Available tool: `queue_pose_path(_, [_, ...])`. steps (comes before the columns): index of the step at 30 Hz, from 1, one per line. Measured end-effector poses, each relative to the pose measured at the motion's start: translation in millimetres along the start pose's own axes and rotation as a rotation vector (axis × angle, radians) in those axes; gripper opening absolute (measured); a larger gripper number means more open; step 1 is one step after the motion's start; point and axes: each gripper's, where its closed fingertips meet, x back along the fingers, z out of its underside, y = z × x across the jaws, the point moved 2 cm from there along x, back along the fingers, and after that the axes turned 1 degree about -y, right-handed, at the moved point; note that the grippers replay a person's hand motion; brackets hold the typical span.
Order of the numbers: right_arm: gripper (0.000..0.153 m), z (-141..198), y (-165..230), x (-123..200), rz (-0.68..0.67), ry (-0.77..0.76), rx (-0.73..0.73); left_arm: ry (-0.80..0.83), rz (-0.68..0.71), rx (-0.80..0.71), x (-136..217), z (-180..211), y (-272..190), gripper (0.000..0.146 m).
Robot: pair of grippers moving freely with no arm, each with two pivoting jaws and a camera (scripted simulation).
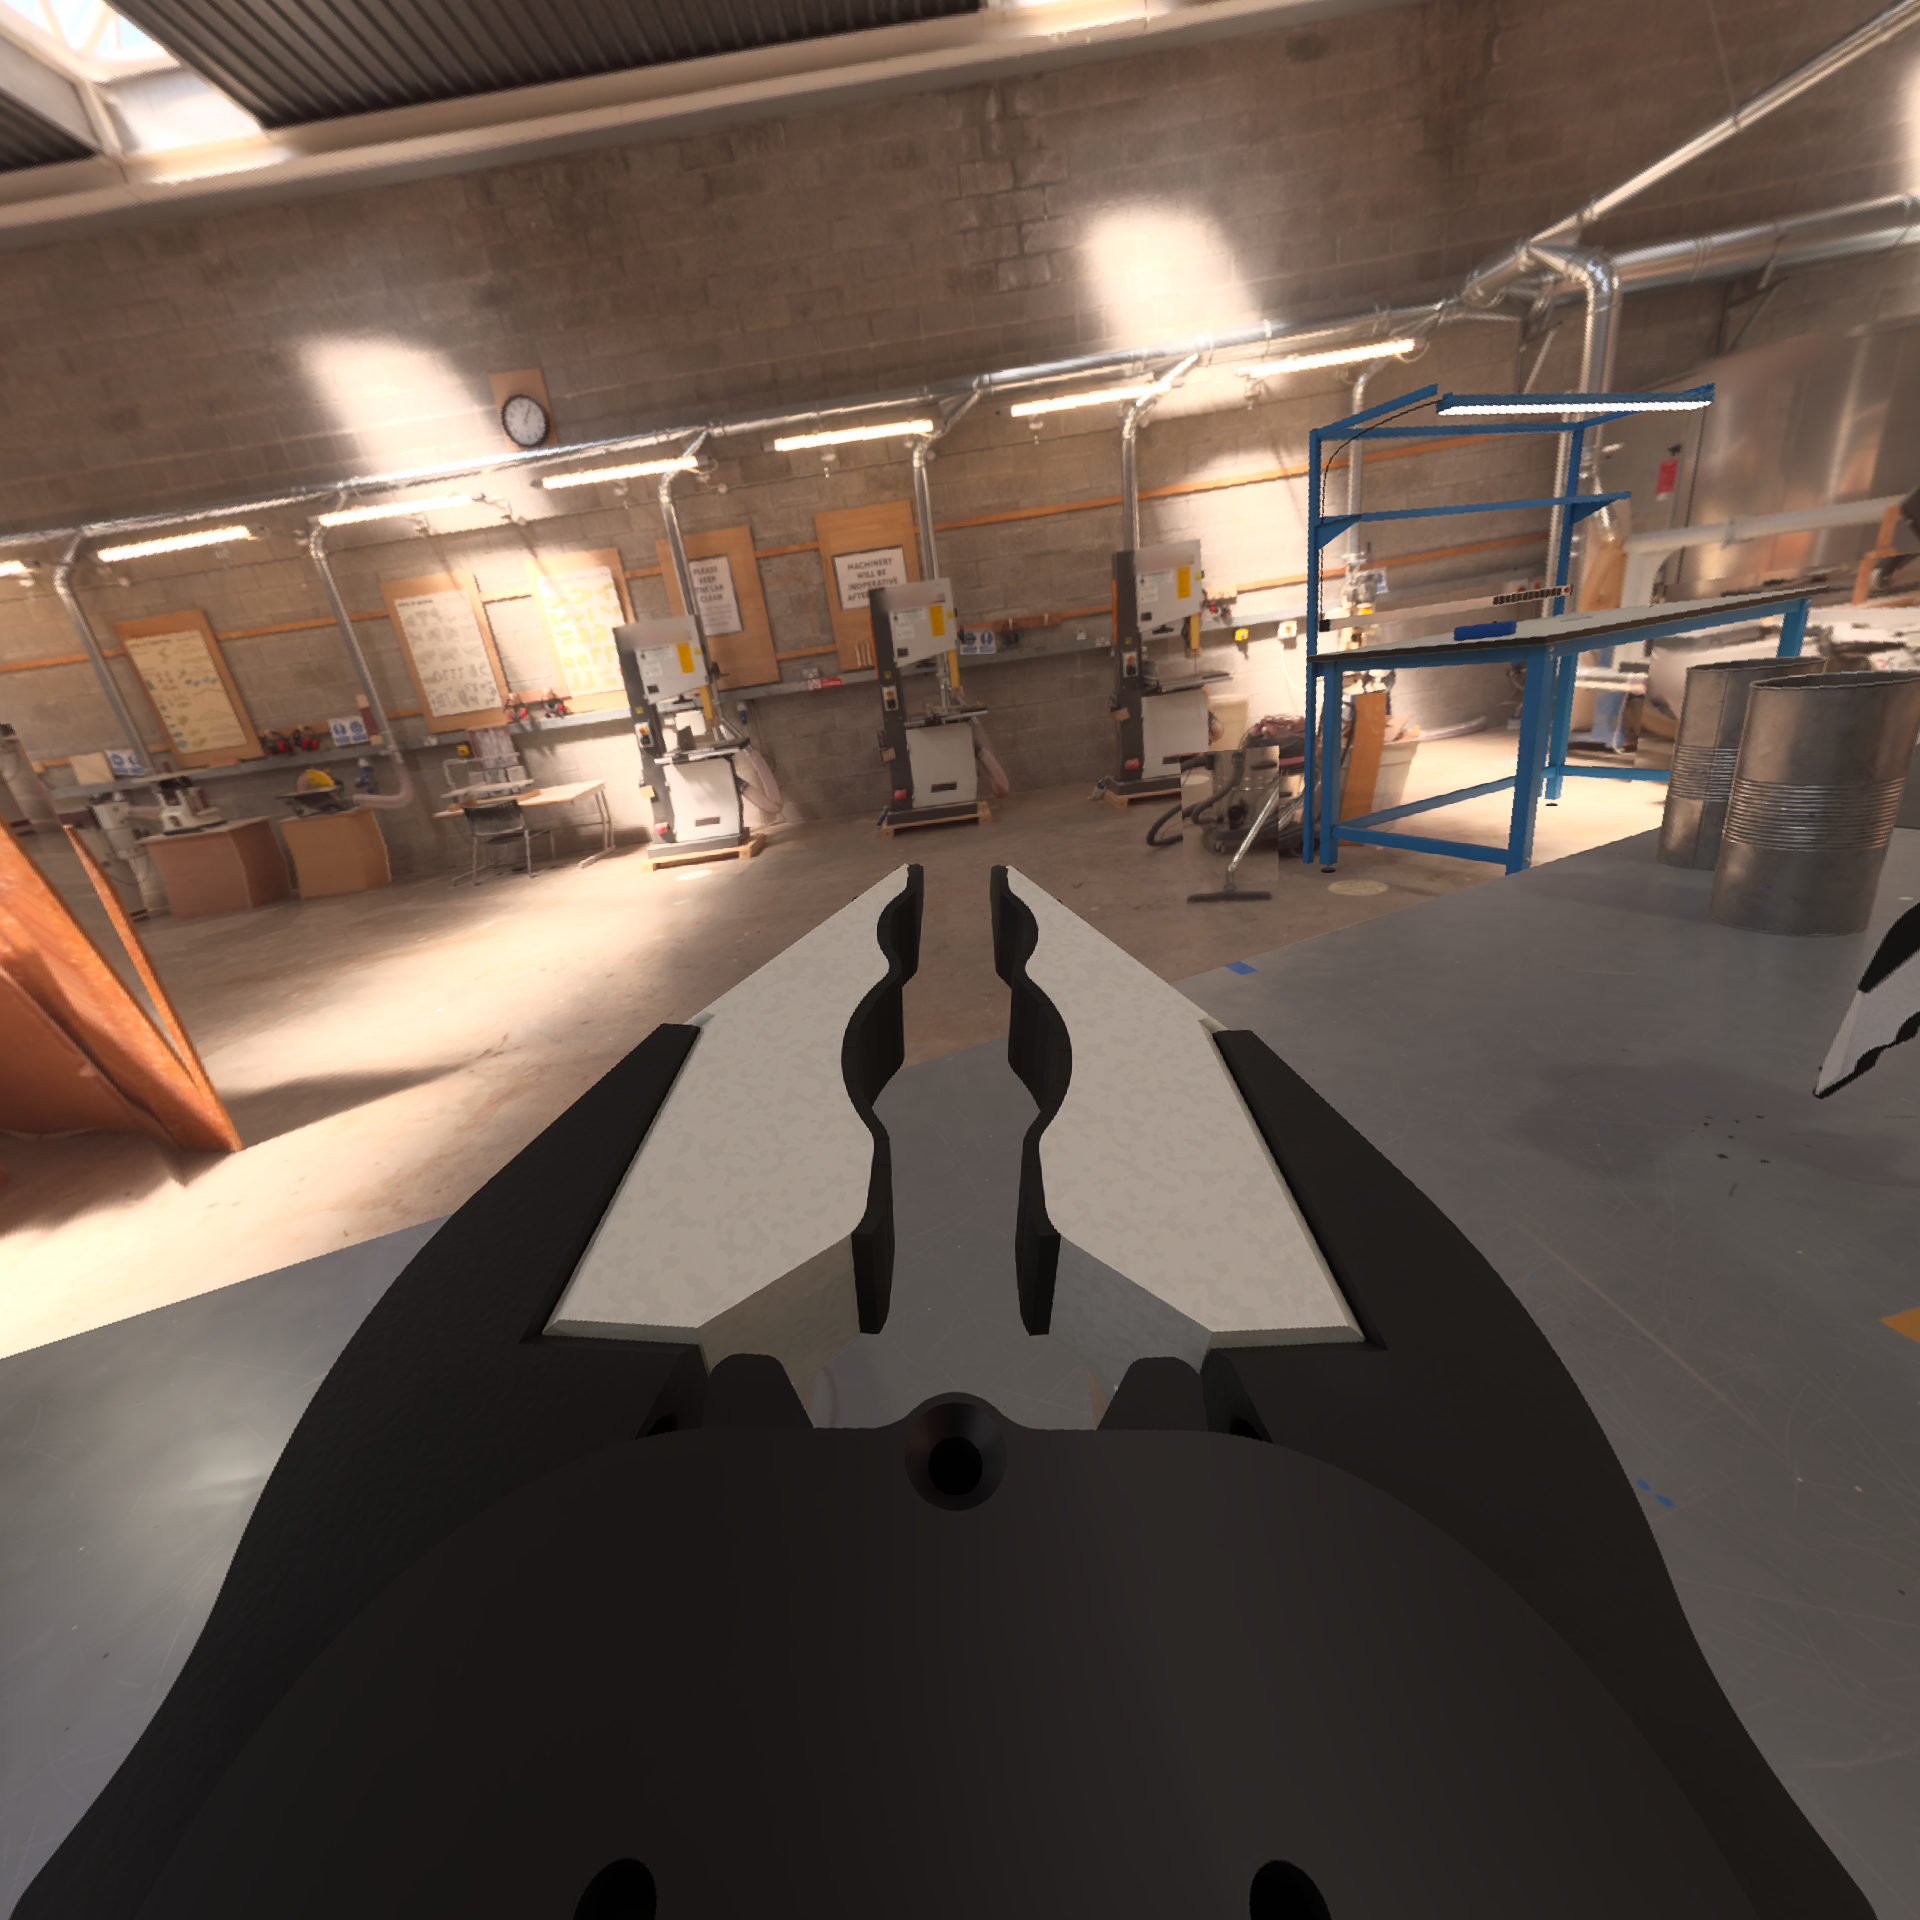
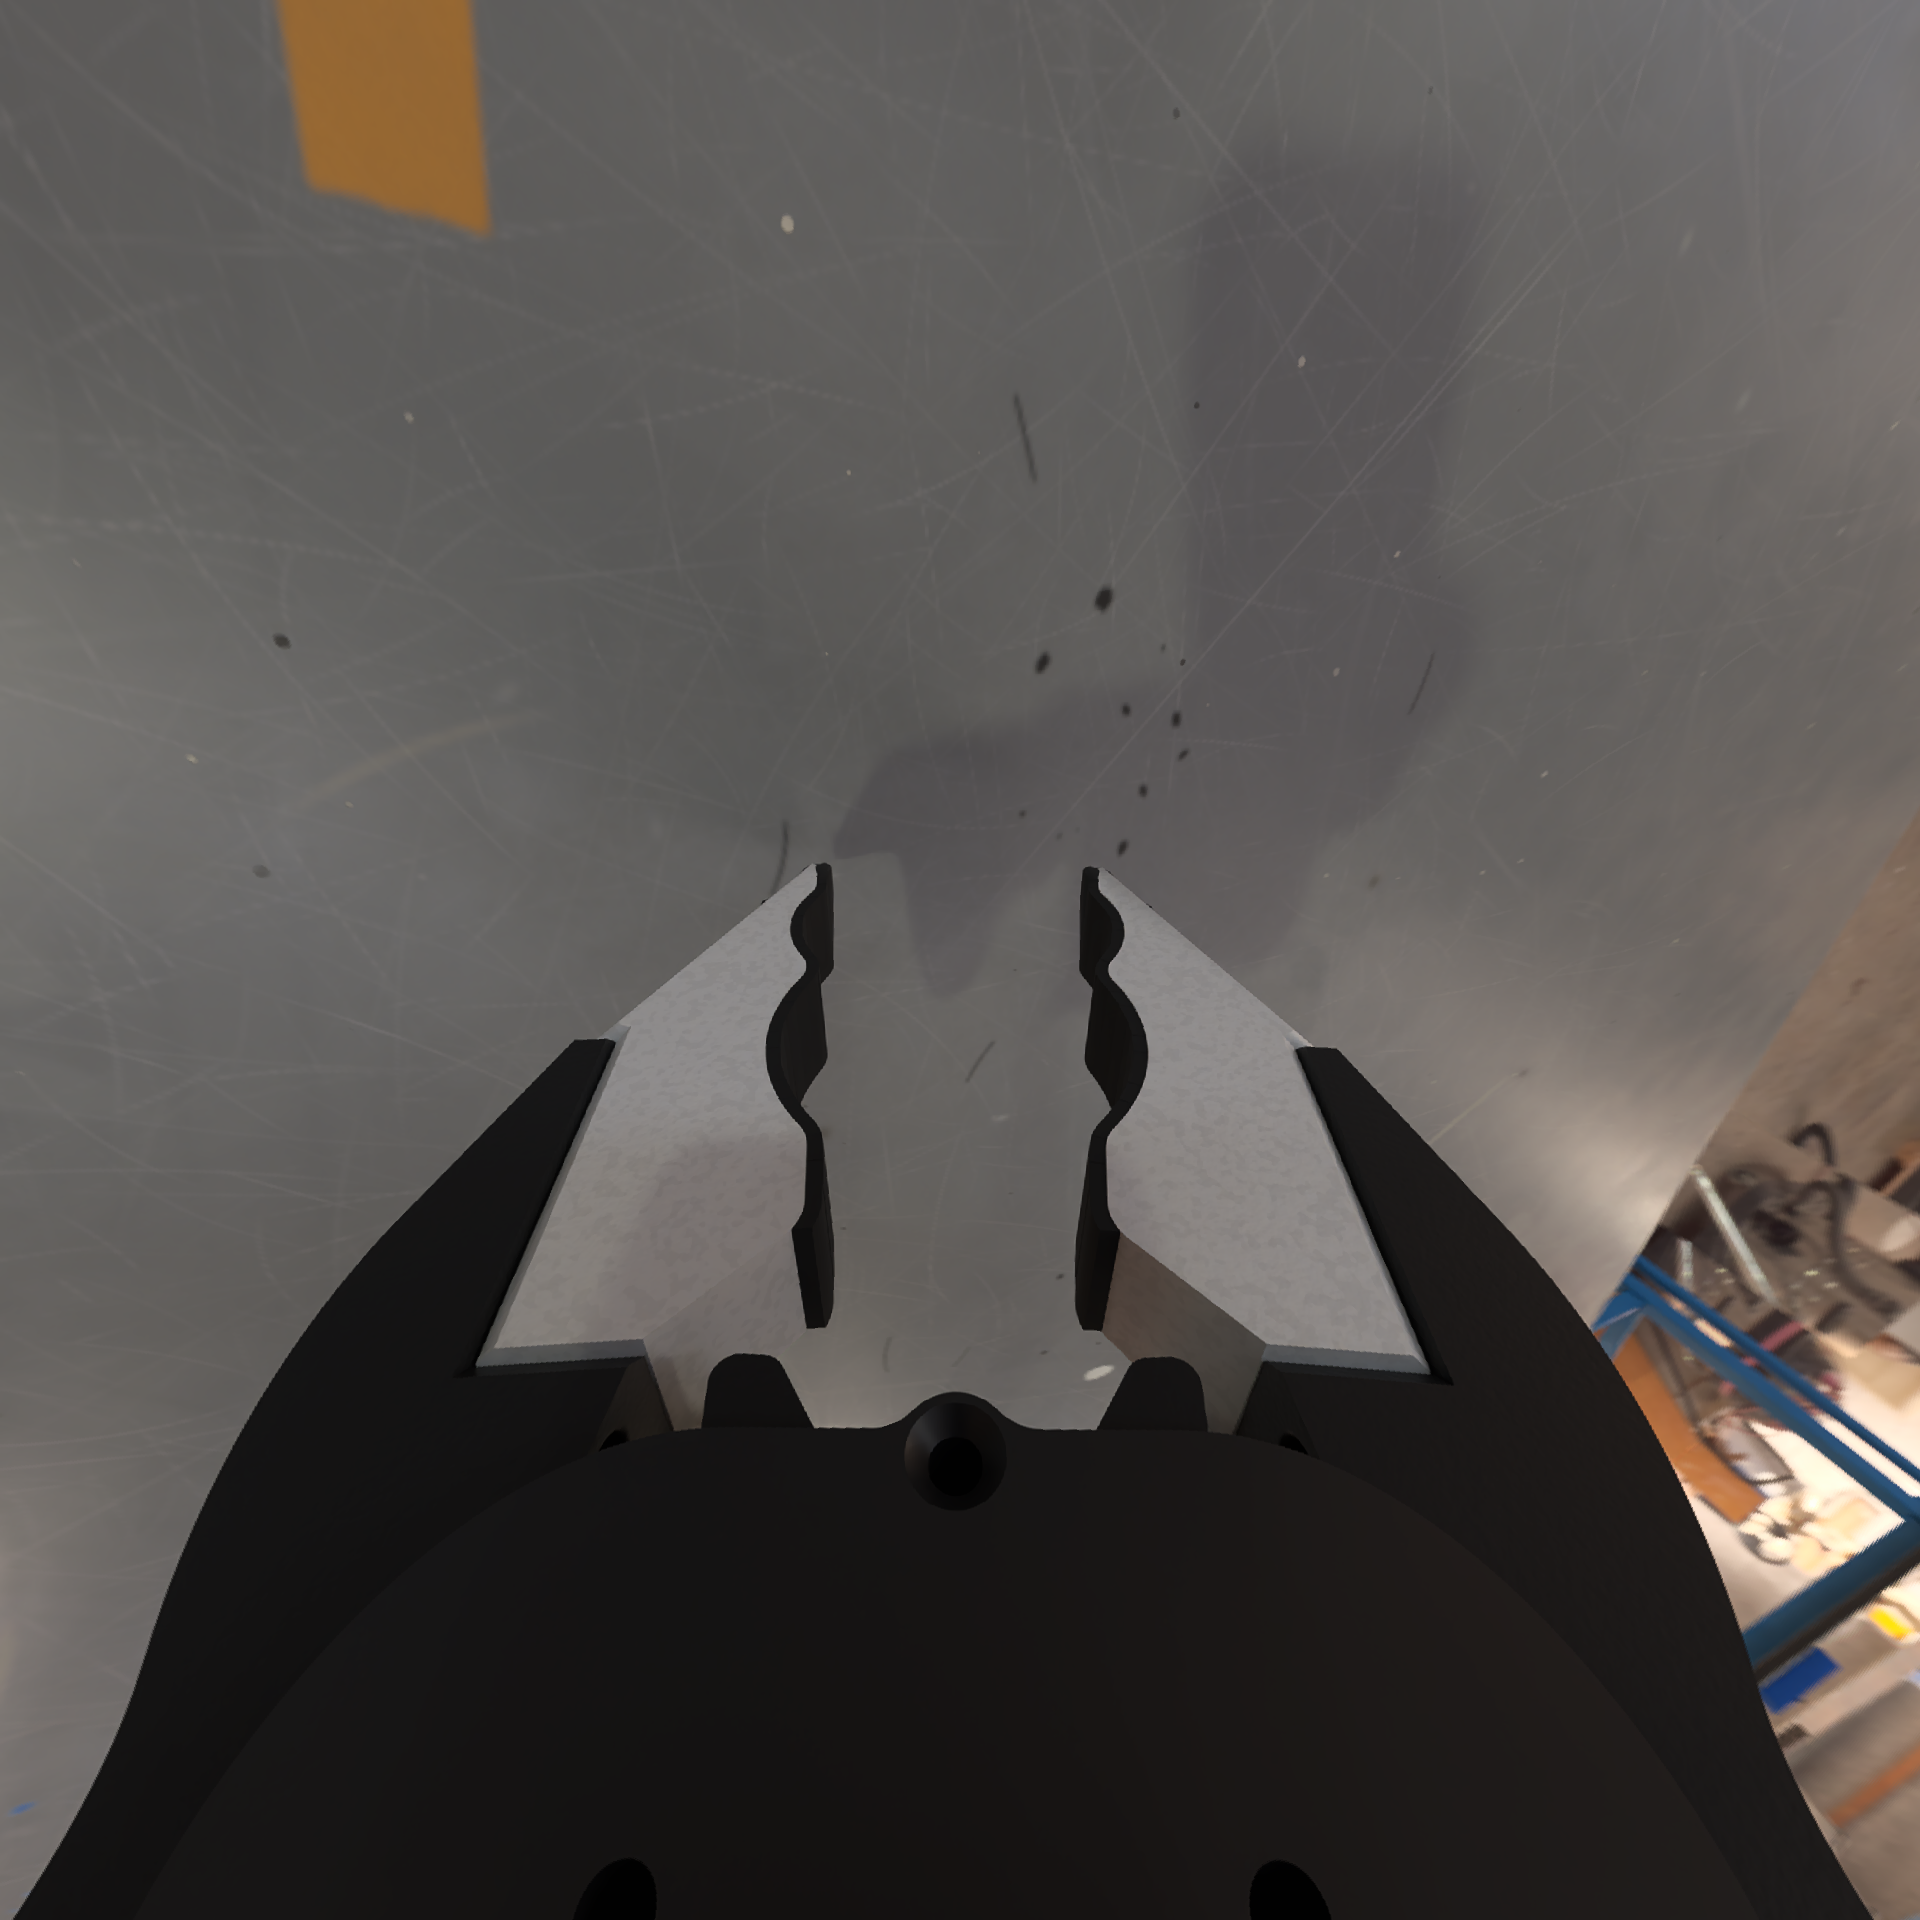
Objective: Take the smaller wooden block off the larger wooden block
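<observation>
No wooden block shows in either view. My left gripper point(image 1: 954, 883) is level above the grey table top point(image 1: 1455, 1195) and points out over its far edge. Its jaws stand a narrow gap apart with nothing between them. My right gripper point(image 2: 956, 883) points down at the scratched grey table top point(image 2: 623, 623), open wider and empty. Its shadow falls on the surface just ahead of its fingertips. Part of the right gripper also shows at the right edge of the left wrist view point(image 1: 1870, 997).
A flat orange patch point(image 2: 384, 114) lies on the table far ahead of the right gripper. Two metal drums point(image 1: 1808, 800) stand at the far right. A brown board point(image 1: 94, 1018) leans at the left. The table edge point(image 1: 1039, 1049) runs past the left fingertips.
</observation>
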Motion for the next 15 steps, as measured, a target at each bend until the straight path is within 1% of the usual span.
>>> queue_pose_path(3, [0.051,-1,-5,4,0.064,0.006,0.091,0.003,0.003,-0.005,-1,1,-1,0.013])
queue_pose_path(5, [0.057,-7,-3,6,0.079,-0.060,0.122,0.008,0.003,-0.009,-2,1,-1,0.013])
queue_pose_path(7, [0.061,-4,-2,4,0.094,-0.019,0.181,0.009,0.004,-0.008,-3,2,-2,0.013])
queue_pose_path(8, [0.064,-4,-4,5,0.122,-0.011,0.209,0.011,0.005,-0.008,-3,2,-2,0.013])
queue_pose_path(10, [0.066,-6,-9,11,0.177,-0.038,0.217,0.018,0.006,-0.011,-4,3,-2,0.013])
queue_pose_path(11, [0.066,-5,-10,13,0.187,-0.054,0.200,0.020,0.004,-0.014,-4,4,-2,0.013])
queue_pose_path(13, [0.064,-2,-15,15,0.221,-0.038,0.179,0.021,0.003,-0.017,-5,4,-2,0.013])
queue_pose_path(14, [0.060,-1,-17,17,0.237,-0.056,0.148,0.022,0.004,-0.017,-5,4,-3,0.013])
queue_pose_path(15, [0.048,0,-17,19,0.236,-0.080,0.090,0.022,0.005,-0.018,-5,4,-3,0.013])
